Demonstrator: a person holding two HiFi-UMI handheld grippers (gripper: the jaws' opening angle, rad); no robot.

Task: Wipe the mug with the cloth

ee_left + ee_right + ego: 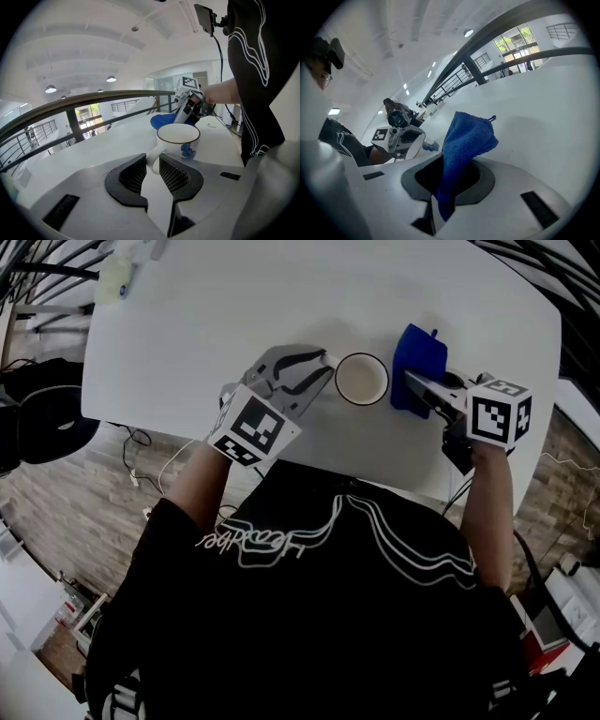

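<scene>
A white mug (362,379) with a dark rim stands upright on the white table (187,334); in the left gripper view the mug (179,139) shows a blue print on its side. My left gripper (328,362) reaches it from the left, and its jaws (151,168) are shut on the mug's handle (153,161). Just right of the mug hangs a blue cloth (417,367), pinched in my right gripper (419,387). In the right gripper view the cloth (461,145) stands up out of the shut jaws and hides most of the mug.
The table's front edge runs close to the person's body. A pale green object (117,277) lies at the table's far left corner. A black round seat (47,423) stands on the floor to the left, with cables (141,460) nearby.
</scene>
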